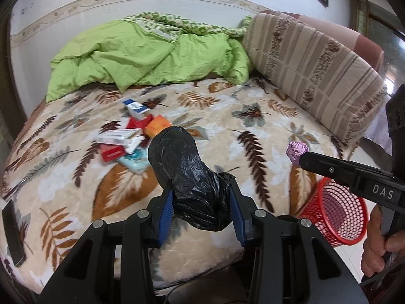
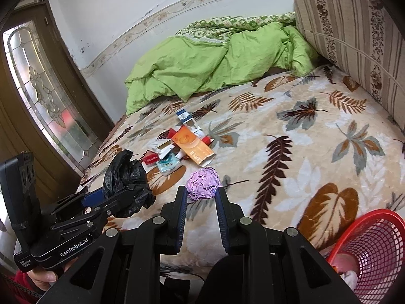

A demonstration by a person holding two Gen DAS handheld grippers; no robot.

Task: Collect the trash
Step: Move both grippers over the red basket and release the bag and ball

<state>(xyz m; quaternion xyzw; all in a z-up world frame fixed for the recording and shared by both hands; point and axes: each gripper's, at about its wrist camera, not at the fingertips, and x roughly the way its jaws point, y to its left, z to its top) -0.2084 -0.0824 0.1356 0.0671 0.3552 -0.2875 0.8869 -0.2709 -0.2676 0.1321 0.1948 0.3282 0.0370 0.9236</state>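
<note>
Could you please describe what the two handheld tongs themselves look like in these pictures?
Both tongs, left and right, are black plastic frames with silver bolt heads and ribbed blue pads. The left carries white "GenRobot.AI" lettering; the right's finger reads "DAS". A dark cable trails below. A red sleeve shows at the left hand.

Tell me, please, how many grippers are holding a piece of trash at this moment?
2. The left gripper is shut on a crumpled black plastic bag above the bed. The right gripper is shut on a purple paper ball, near the red basket.
</note>
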